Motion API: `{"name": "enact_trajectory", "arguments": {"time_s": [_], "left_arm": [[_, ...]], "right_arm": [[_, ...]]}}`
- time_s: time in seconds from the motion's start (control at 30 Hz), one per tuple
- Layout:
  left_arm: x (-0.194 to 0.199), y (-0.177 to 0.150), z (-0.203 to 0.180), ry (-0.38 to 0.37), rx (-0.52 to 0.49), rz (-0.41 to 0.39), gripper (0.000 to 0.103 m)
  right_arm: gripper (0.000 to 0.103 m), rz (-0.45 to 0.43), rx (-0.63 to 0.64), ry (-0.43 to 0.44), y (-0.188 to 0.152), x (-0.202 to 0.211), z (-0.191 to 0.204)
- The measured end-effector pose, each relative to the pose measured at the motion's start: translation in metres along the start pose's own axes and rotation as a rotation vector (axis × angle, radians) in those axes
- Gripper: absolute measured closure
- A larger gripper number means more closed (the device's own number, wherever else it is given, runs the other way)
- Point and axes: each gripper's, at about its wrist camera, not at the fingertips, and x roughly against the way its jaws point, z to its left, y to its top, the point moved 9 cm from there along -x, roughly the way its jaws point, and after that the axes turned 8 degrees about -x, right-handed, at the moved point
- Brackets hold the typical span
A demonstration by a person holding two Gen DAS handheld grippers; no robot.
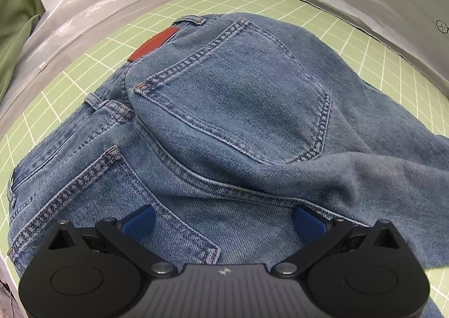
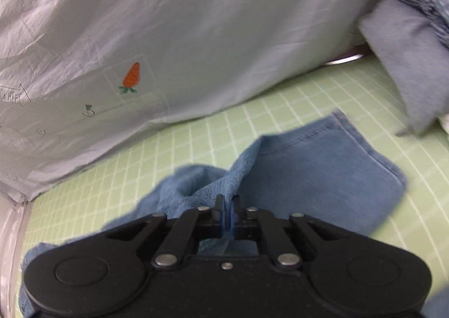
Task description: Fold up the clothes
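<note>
- White plastic sheeting (image 2: pixel 196 23) rises along the far edge of the mat in both views; right wrist view shows a carrot drawing (image 2: pixel 132 76) on it.
- Green grid mat (image 1: pixel 378 65) carries everything; white grid lines, bare strip at far edge.
- Jeans (image 1: pixel 224 121) lie seat-up across the mat's middle, waistband toward the far-left edge, both back pockets showing, fabric humped and creased.
- One leg end of the jeans (image 2: pixel 322 163) lies folded over on the mat in the right wrist view, hem toward the far-right corner.
- Grey-blue folded garment (image 2: pixel 407 65) with a striped one on top sits at the mat's far-right edge.
- Left gripper (image 1: pixel 223 222) hovers low over the seat, blue pads spread wide, nothing between them.
- Right gripper (image 2: pixel 228 205) clenched on a raised fold of the jeans.
- Red-brown patch (image 1: pixel 153 44) on the waistband, near the far-left edge.
</note>
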Motion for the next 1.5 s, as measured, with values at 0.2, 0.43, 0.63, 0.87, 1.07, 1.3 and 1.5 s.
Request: {"name": "enact_trajectory", "arguments": {"time_s": [0.2,0.43,0.63,0.87,1.07,1.3,1.5], "left_arm": [[0.001,-0.001,0.000,0.000,-0.002,-0.013,0.000],[0.000,0.002,0.001,-0.001,0.000,-0.001,0.000],[0.001,0.001,0.001,0.002,0.009,-0.007,0.000],[0.002,0.000,0.002,0.010,0.024,-0.015,0.000],[0.002,0.001,0.002,0.006,0.019,-0.004,0.000],[0.002,0.001,0.002,0.009,0.020,-0.020,0.000],[0.001,0.003,0.003,0.001,0.013,0.009,0.000]], "right_arm": [[0.095,0.178,-0.117,-0.109,-0.083,0.032,-0.094],[0.039,-0.016,-0.108,-0.099,-0.012,0.034,-0.090],[0.025,-0.031,0.004,-0.159,0.047,-0.037,-0.085],[0.098,0.053,0.015,-0.147,0.079,-0.096,-0.098],[0.100,-0.235,0.034,-0.126,0.123,0.009,-0.094],[0.099,-0.271,-0.167,-0.412,0.061,0.104,-0.206],[0.068,-0.088,-0.279,-0.549,-0.020,0.098,-0.261]]}}
